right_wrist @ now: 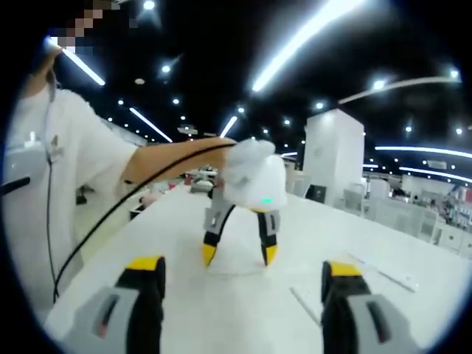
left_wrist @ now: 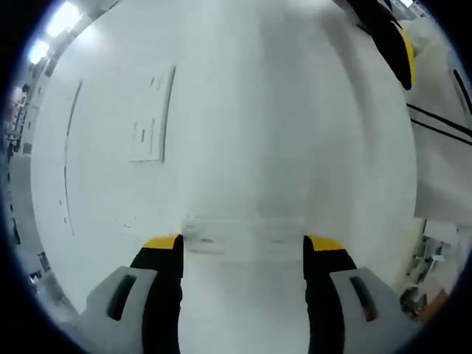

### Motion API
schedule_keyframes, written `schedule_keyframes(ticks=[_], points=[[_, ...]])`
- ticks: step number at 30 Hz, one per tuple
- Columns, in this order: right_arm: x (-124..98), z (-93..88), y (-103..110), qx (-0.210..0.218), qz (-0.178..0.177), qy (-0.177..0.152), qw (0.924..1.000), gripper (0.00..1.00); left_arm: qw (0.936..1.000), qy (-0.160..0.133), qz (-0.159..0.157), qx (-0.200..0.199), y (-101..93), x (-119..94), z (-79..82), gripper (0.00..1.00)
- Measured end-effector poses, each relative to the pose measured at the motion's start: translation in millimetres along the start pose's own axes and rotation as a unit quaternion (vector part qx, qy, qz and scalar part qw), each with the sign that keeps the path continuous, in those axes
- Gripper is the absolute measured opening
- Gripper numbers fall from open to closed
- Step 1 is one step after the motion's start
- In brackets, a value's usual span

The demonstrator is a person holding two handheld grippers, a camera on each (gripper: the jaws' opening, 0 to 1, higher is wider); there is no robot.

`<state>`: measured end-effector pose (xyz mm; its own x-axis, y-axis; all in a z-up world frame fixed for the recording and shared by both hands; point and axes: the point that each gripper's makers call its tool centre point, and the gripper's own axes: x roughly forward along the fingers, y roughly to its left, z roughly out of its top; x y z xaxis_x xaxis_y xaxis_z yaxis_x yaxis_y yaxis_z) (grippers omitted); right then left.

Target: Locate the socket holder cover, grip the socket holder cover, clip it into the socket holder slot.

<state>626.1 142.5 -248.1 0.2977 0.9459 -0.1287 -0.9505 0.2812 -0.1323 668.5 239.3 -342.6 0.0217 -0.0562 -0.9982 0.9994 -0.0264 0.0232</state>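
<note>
Both grippers' fingers (left_wrist: 243,254) (right_wrist: 240,276) spread wide, empty, above the white table (left_wrist: 295,133) bearing a socket cover (left_wrist: 150,114).

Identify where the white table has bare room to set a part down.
Bare: the broad middle of the table, between the socket plate and the right gripper. Crowded: the left side, by the plate and thin strips, and around the blurred piece at the left gripper.

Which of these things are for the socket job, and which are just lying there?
For the job: flat white rectangular socket plate; blurry pale rectangular piece, maybe the cover.
Lying about: thin white strip; black cables.
</note>
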Motion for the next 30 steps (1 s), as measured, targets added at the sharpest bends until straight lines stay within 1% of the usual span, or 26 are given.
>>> schedule_keyframes(ticks=[18, 30], points=[[0.7, 0.5, 1.9, -0.005, 0.004, 0.002, 1.0000, 0.87, 1.0000, 0.001, 0.007, 0.003, 8.5, 0.9, -1.3, 0.65], [2.2, 0.8, 3.4, -0.007, 0.007, 0.004, 0.9999, 0.87, 1.0000, 0.002, 0.005, 0.005, 9.4, 1.1, -2.0, 0.65]])
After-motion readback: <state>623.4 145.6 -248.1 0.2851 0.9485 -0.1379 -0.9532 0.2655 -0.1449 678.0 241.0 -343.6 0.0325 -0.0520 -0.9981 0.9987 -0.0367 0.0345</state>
